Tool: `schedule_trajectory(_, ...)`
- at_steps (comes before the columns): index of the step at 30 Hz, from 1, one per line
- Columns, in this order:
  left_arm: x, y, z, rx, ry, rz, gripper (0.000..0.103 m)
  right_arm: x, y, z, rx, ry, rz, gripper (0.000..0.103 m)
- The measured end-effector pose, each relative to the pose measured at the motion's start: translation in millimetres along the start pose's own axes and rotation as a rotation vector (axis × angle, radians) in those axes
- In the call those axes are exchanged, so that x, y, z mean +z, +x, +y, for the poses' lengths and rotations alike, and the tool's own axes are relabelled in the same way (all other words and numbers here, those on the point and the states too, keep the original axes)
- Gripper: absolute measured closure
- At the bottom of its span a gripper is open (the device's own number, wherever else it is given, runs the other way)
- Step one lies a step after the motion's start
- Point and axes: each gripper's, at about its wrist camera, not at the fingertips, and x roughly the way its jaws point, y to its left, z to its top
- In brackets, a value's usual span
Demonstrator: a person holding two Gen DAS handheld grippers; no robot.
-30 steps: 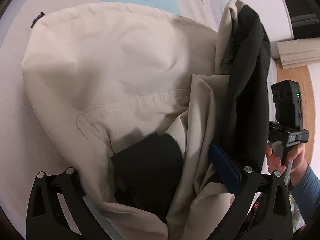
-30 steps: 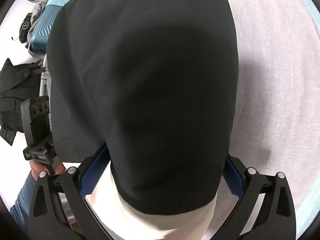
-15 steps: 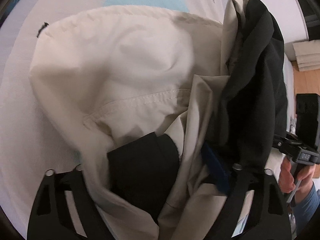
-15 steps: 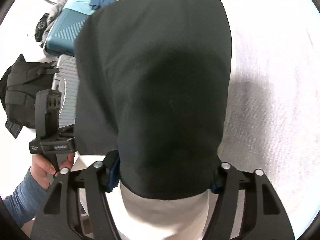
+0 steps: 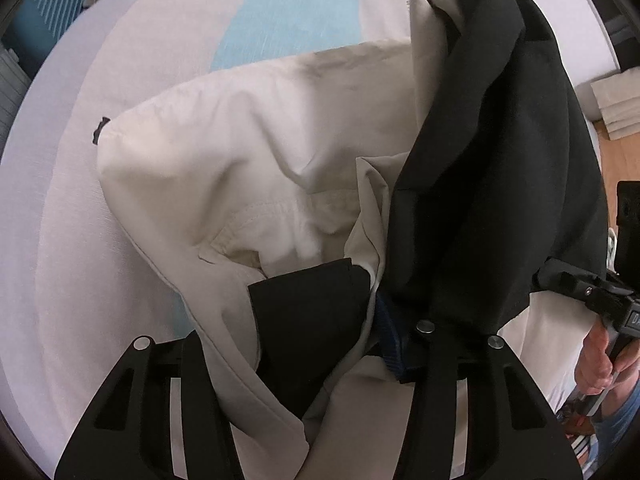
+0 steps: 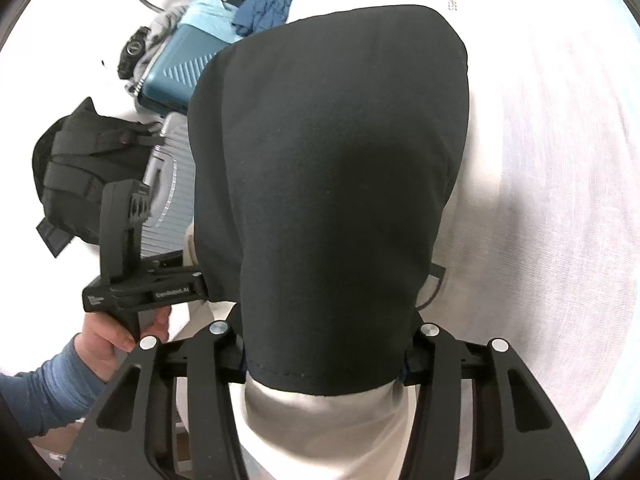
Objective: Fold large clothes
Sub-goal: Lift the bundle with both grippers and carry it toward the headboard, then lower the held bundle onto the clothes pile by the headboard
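Holding the cream-and-black jacket [image 5: 256, 168] above the white bed [image 5: 60, 280], I keep my left gripper [image 5: 304, 344] and right gripper [image 6: 324, 344] clenched on its fabric, so it hangs ready for folding.

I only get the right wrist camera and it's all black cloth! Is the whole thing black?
Observer: No. The left wrist camera shows the jacket is mostly cream; the black is its inside.
Operator: Are the other tongs holding it too?
Observer: Yes, the left tongs are shut on a bunched cream and black edge.
Operator: Anything funny on it?
Observer: A small black tab sticks out at the cream part's far left corner.
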Motion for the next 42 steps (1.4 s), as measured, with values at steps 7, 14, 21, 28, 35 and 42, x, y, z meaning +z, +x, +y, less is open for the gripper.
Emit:
schedule_trajectory(7,-3,-33,-32,0.027,0.052,-0.047,0.055,-1,-22,15,0.027,-0.031,-0.047,0.058)
schedule_trajectory(14,-5,-65,-76,0.144,0.098,-0.128,0.055,-19,-79,13,0.012,-0.023,-0.134,0.058)
schedule_trajectory(21,-16,-90,-180,0.119,0.246,-0.164,0.055,-53,-168,2,-0.035,0.012,-0.256,0.058)
schedule_trajectory(28,-33,-69,-327,0.106,0.381,-0.182,0.055,-138,-287,-38,-0.113,0.068,-0.393,0.059)
schedule_trajectory(35,-84,-42,-502,0.095,0.511,-0.198,0.055,-224,-421,-118,-0.162,0.097,-0.498,0.060)
schedule_trajectory(42,-140,4,-684,0.042,0.638,-0.188,0.055,-307,-565,-218,-0.232,0.179,-0.567,0.060)
